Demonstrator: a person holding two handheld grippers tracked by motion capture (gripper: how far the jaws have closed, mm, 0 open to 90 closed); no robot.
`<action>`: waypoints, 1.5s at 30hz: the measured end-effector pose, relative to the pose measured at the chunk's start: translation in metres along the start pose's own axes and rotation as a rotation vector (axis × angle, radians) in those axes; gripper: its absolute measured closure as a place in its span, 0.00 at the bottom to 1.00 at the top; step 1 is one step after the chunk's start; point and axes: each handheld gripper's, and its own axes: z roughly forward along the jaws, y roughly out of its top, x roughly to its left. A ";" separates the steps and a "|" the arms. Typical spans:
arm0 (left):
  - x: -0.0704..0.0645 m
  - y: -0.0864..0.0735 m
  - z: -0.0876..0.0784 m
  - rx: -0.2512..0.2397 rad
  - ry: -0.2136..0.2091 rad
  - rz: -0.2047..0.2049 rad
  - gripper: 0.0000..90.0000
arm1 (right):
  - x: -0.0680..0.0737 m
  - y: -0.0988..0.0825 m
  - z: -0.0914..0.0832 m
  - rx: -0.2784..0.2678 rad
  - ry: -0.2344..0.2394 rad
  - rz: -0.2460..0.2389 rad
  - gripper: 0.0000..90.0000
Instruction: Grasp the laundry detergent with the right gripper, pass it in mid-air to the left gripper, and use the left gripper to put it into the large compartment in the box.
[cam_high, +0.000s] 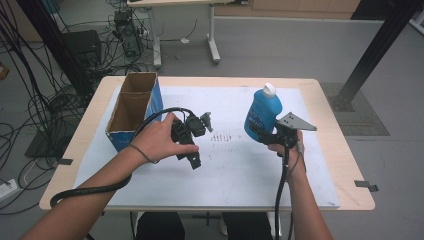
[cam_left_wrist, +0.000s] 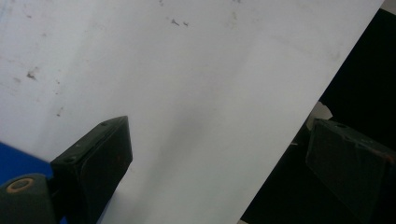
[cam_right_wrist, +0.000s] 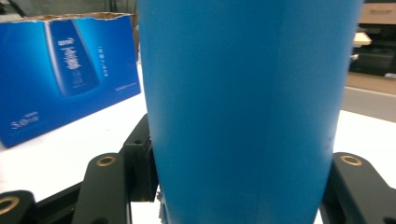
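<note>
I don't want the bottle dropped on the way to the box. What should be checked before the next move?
1. Right claw shut on blue bottle: ok.
2. Bottle's white cap on: ok.
3. Bottle upright: slightly tilted, ok.
4. Cardboard box open on top: ok.
5. Left claw clear of the box opening, open, holding nothing: ok.
6. Room inside the box: cannot tell.

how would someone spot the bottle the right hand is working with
On the white mat covering the table, look at the right half, across from the open cardboard box. The bottle is upright in the right hand-held gripper. It is bright blue with a white cap, the only bottle there.
</note>
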 end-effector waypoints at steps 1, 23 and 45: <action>-0.001 0.000 -0.004 0.002 0.005 0.000 0.08 | 0.001 0.002 0.000 0.010 0.007 -0.007 0.46; -0.017 -0.006 -0.073 -0.046 0.045 0.044 0.08 | -0.002 0.018 -0.006 0.052 0.223 0.003 0.46; -0.029 -0.007 -0.110 -0.074 0.057 0.139 0.08 | -0.011 0.037 0.009 0.120 0.538 -0.048 0.46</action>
